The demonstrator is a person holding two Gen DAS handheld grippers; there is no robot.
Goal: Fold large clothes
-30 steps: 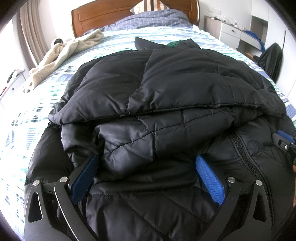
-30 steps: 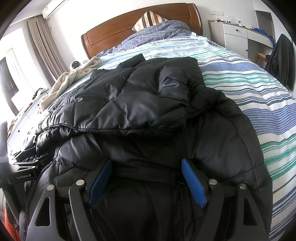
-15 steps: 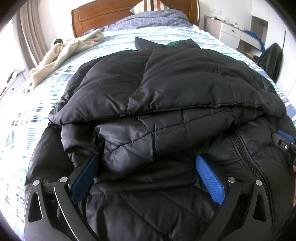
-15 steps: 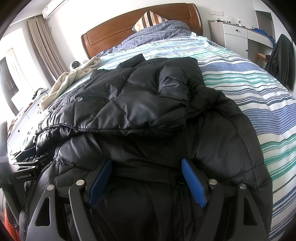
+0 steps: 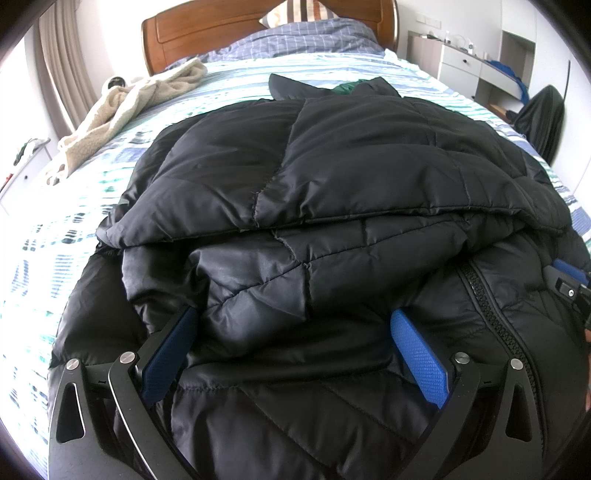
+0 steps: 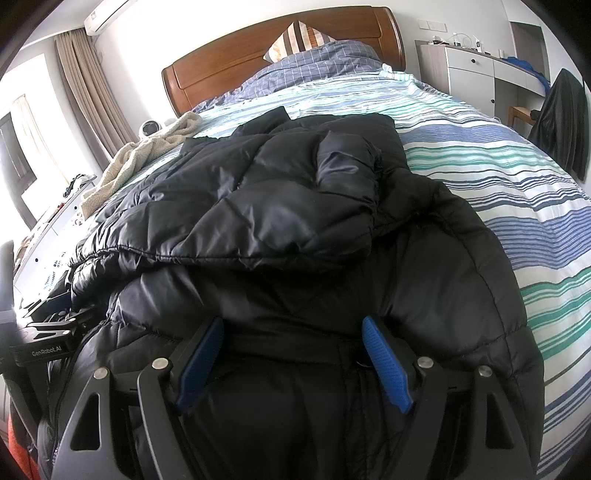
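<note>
Two fisheye views look along a bed (image 6: pixel 509 173) covered with a sheet striped in blue, green and white, which fills most of each frame. At the top stands a brown wooden headboard (image 6: pixel 280 51), with a blue checked duvet (image 6: pixel 317 66) bunched below it and a striped pillow (image 6: pixel 295 35) leaning against the wood. A cream fleecy blanket (image 5: pixel 125 107) lies along the bed's edge at upper left in the left wrist view. Beige curtains (image 6: pixel 92 92) hang at far left, and a white cabinet (image 6: pixel 469 70) stands at upper right, with a dark garment (image 6: pixel 565 118) draped over a chair beside it. The black quilted jacket (image 5: pixel 332 177) lies spread across the bed in the centre of both frames, its upper part folded down over the lower, with a zipper (image 5: pixel 491 306) running down at lower right in the left wrist view. The left gripper (image 5: pixel 295 354) sits at the bottom of its frame with its blue pads set wide apart, pushed into the jacket's padding on either side of a bulge of fabric; whether they squeeze it cannot be told. The right gripper (image 6: pixel 291 362) sits likewise at the bottom of its frame, jaws spread wide over the jacket's near hem, the pads not pressing on it. Compared with a second ago, nothing has changed: jacket, bedding and both grippers lie exactly as they did.
</note>
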